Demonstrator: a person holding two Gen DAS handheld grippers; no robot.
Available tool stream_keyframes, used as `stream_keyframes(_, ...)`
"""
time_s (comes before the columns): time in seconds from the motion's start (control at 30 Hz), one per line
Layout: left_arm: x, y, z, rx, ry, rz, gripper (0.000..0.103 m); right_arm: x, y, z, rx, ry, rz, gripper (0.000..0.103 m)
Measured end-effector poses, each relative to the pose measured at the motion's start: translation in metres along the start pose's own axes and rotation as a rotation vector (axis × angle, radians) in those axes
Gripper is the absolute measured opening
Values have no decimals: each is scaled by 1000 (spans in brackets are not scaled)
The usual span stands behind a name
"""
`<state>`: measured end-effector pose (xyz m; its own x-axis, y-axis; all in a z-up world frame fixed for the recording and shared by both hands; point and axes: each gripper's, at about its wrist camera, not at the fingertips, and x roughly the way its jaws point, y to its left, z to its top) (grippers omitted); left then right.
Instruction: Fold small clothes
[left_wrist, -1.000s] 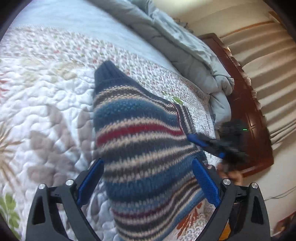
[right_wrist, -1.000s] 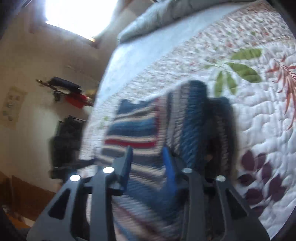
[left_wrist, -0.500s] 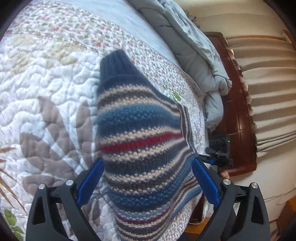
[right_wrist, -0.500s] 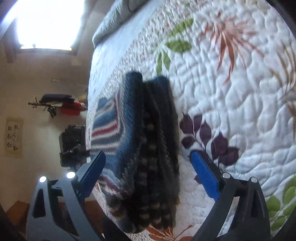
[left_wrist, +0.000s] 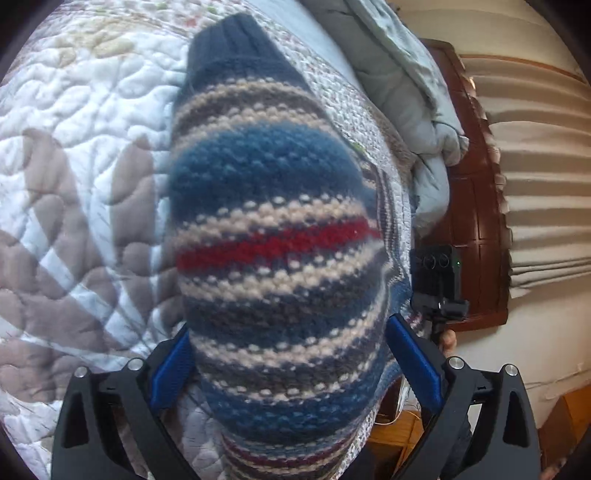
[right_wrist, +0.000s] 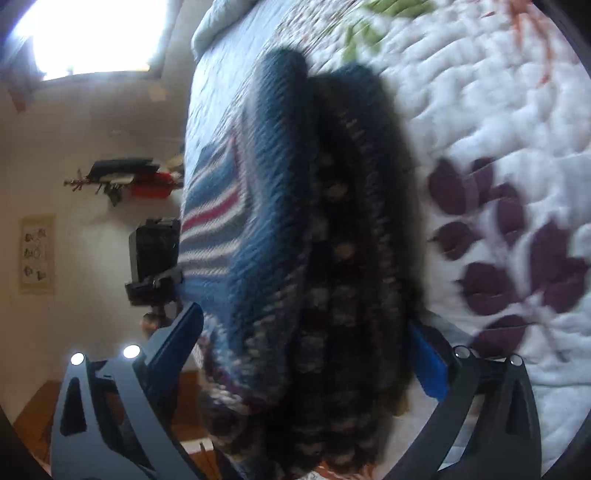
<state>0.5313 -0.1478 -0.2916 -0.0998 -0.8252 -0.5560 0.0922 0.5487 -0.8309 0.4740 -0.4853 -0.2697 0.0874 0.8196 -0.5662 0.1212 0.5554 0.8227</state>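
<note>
I see the striped sweater folded on the quilt at the bed's edge, filling both views and hiding most of what lies beyond. My left gripper stands spread wide, the knit bulging between its blue pads. My right gripper has just been opening and now straddles the folded edge without pinching it. Past the sweater lie a rumpled gray blanket and the wooden headboard.
</note>
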Motion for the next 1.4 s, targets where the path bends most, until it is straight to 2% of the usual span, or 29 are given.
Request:
stream_keyframes(0.07, 1, 7, 0, -17, -7, -10, 99, 9, 2, 1, -32, 5, -37, 101)
stream_keyframes(0.13, 0, 9, 0, -22, -15, -7, 97, 6, -3, 2, -7, -13, -4, 101)
stream_keyframes(0.17, -1, 8, 0, -17, -27, 3, 92, 5, -3, 2, -2, -22, 5, 97)
stream_keyframes(0.2, -1, 7, -1, -12, -26, 24, 85, 4, -2, 1, -10, -29, 1, 90)
stream_keyframes(0.23, 0, 6, -1, -16, -22, 38, 79, 5, 0, 0, -30, -27, -17, 70)
stream_keyframes(0.27, -1, 5, -1, -13, -23, 47, 73, 6, 0, -2, -40, -20, -22, 62)
stream_keyframes(0.37, -5, -4, -2, -6, -34, 61, 60, 1, 8, -6, -70, -51, -36, 52)
stream_keyframes(0.47, -11, -15, -4, 21, -44, 89, 53, -1, 24, -6, -103, -79, -43, 49)
stream_keyframes(0.63, -33, -38, -8, 69, -68, 125, 50, -6, 57, -12, -160, -100, -48, 47)
stream_keyframes(0.77, -83, -57, -18, 113, -112, 149, 50, 4, 94, -21, -222, -94, -27, 47)
stream_keyframes(0.9, -147, -59, -32, 124, -178, 181, 50, 37, 144, -21, -286, -93, 26, 47)
stream_keyframes(1.0, -201, -38, -44, 91, -230, 210, 50, 70, 170, -19, -323, -74, 40, 47)
stream_keyframes(1.13, -239, 11, -57, 28, -249, 235, 50, 132, 186, -17, -330, -26, 44, 47)
stream_keyframes(1.3, -250, 80, -70, -57, -237, 248, 50, 203, 171, -25, -294, 65, 1, 47)
stream_keyframes(1.4, -247, 111, -78, -89, -224, 226, 51, 221, 158, -30, -285, 87, -8, 50)
